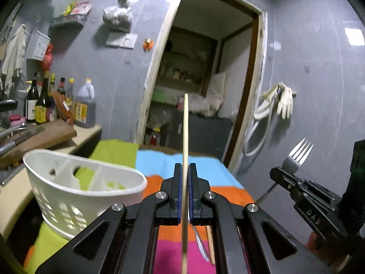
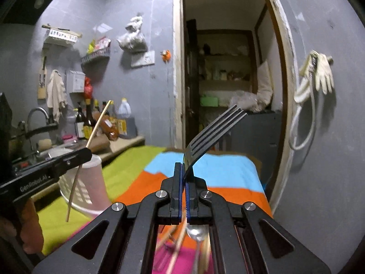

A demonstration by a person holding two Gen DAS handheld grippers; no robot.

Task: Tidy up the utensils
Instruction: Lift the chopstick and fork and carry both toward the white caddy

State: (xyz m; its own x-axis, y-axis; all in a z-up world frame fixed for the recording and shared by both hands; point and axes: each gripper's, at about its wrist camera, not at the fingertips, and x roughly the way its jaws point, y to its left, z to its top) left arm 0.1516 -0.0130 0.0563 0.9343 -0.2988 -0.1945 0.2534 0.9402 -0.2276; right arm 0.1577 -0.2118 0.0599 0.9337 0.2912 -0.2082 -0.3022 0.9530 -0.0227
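My left gripper is shut on a pale wooden chopstick that stands upright between its pads, above the striped cloth. From the right wrist view that same chopstick slants through the left gripper. My right gripper is shut on a metal fork, tines up and leaning right. In the left wrist view the fork sticks up from the right gripper at the right. A white slotted utensil caddy stands at the left. A spoon and more chopsticks lie on the cloth below.
The table carries a cloth of green, blue, orange and pink stripes. A counter with sauce bottles, a cutting board and a sink tap runs along the left. An open doorway lies ahead; gloves hang on the right wall.
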